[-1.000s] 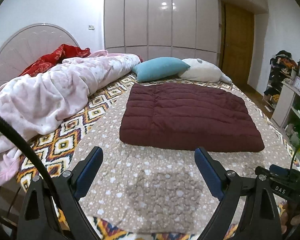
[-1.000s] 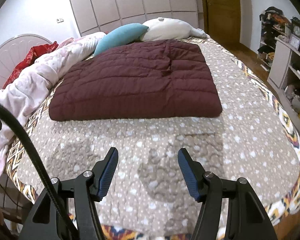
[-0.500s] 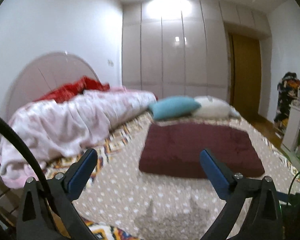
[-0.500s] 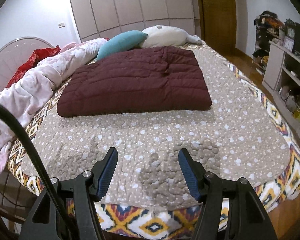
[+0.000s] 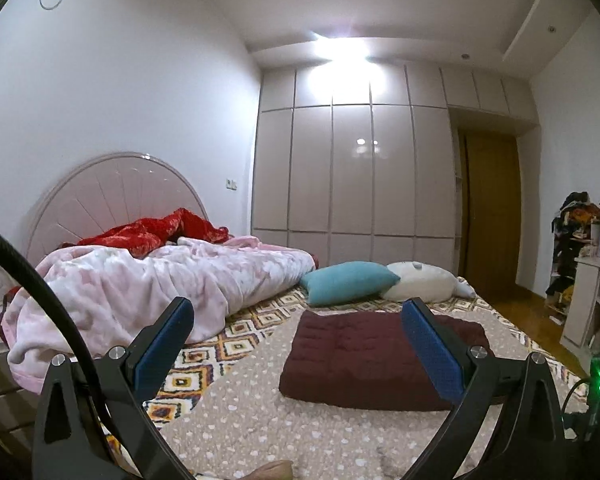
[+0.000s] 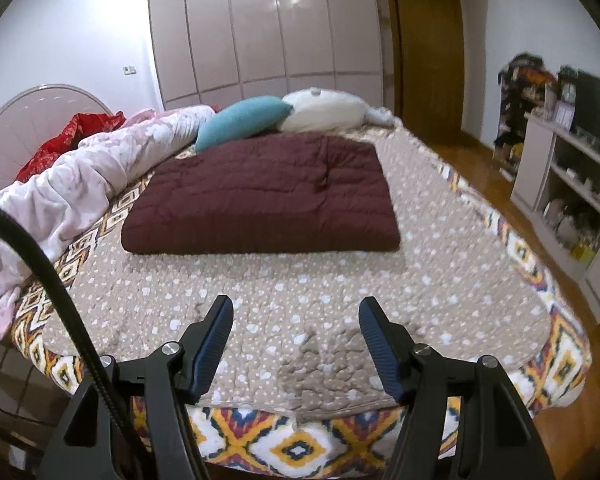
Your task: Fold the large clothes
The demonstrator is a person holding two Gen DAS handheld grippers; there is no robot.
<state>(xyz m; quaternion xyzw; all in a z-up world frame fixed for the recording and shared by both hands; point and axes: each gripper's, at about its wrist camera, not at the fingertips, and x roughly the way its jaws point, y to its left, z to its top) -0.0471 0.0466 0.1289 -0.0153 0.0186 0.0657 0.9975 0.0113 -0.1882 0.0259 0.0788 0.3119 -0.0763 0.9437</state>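
Observation:
A dark maroon quilted garment [image 6: 260, 196] lies folded into a flat rectangle on the bed's beige dotted cover [image 6: 440, 280]; it also shows in the left wrist view [image 5: 360, 360]. My left gripper [image 5: 296, 316] is open and empty, held level and well back from the garment. My right gripper [image 6: 296, 312] is open and empty, above the bed's near edge, apart from the garment.
A rumpled pink blanket [image 5: 148, 288] and a red cloth [image 5: 148, 234] lie along the bed's left side by the headboard [image 5: 112, 192]. A teal pillow [image 6: 244, 120] and a white pillow [image 6: 324, 110] sit behind the garment. Shelves [image 6: 568, 184] stand at right; wardrobe [image 5: 352, 172] and door [image 5: 490, 216] behind.
Both grippers have drawn back from the bed. The left one has tilted up, so the wall and ceiling now show. Both stay open and empty; the garment has not moved.

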